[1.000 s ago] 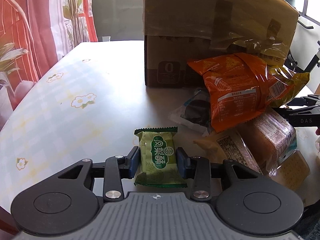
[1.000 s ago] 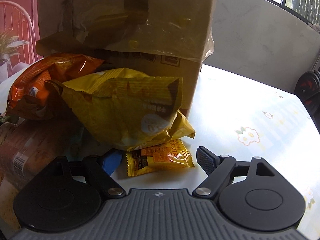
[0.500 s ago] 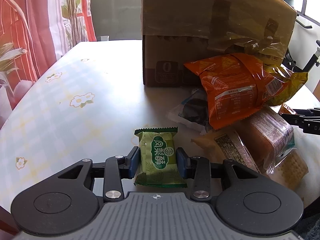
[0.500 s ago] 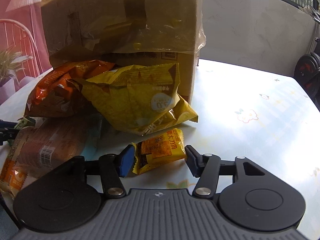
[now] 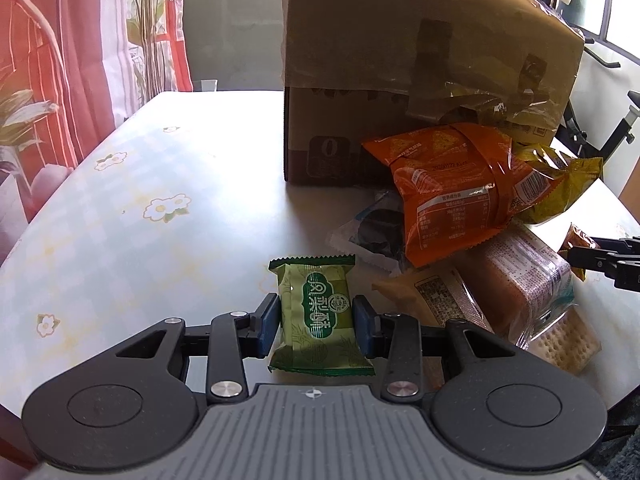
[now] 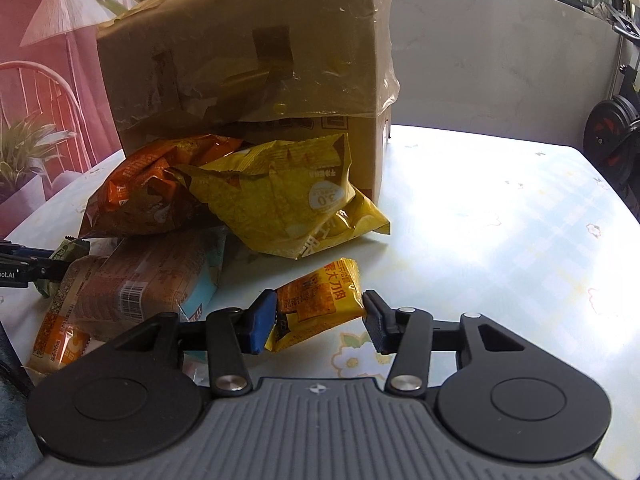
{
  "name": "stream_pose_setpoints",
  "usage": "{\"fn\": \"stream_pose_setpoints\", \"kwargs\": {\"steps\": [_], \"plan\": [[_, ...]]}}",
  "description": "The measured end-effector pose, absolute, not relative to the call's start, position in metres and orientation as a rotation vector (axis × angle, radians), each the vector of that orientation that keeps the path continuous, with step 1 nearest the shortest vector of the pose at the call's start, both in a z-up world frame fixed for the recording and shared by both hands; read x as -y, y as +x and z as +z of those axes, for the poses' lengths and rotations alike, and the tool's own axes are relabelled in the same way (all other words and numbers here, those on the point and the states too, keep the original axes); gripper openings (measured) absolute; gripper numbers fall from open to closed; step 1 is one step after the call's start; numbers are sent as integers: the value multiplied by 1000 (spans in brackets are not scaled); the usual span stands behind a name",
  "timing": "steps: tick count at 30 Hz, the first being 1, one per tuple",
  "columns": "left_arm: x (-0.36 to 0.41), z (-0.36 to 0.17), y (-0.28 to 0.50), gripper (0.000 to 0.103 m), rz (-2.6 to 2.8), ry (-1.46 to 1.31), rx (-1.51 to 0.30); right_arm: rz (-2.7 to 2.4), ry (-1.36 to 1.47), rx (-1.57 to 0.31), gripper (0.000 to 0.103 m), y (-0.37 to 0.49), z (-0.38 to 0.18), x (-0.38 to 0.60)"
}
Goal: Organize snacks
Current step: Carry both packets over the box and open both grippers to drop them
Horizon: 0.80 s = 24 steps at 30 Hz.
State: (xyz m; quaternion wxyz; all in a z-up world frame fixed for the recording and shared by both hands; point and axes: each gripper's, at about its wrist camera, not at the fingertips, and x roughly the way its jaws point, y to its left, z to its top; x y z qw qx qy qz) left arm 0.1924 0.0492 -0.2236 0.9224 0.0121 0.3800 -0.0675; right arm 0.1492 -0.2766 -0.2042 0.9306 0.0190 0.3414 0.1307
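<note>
A: Left gripper (image 5: 316, 322)?
B: Pads pinching the green packet (image 5: 318, 312) on both sides, above the tabletop (image 5: 168, 216), apart from the pile.
A: Right gripper (image 6: 318, 322)?
B: Pinching the small yellow packet (image 6: 320, 304), tilted, lifted off the tabletop, near the pile's front.
A: The pile?
B: Orange bag (image 5: 452, 188) and yellow bag (image 6: 280, 200) lean on the box (image 5: 420, 72); bread pack (image 6: 144, 280) lies below them.

Left tool (image 5: 316, 322) clamped; right tool (image 6: 320, 320) closed, both level.
</note>
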Motion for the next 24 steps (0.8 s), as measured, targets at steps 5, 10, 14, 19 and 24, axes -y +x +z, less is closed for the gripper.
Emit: {"fn": "stream_pose_setpoints", "kwargs": {"steps": [5, 10, 14, 19, 24], "plan": [[-52, -217, 184, 41, -139, 21, -755, 277, 44, -694, 49, 146, -203, 275], [-55, -198, 179, 41, -145, 21, -701, 287, 35, -641, 49, 139, -187, 276], [-60, -176, 178, 41, -140, 2, -645, 278, 34, -599, 49, 134, -171, 281], [-64, -143, 184, 41, -153, -14, -574, 278, 60, -538, 49, 133, -148, 290], [-59, -107, 199, 41, -167, 26, -487, 303, 47, -432, 49, 144, -108, 288]]}}
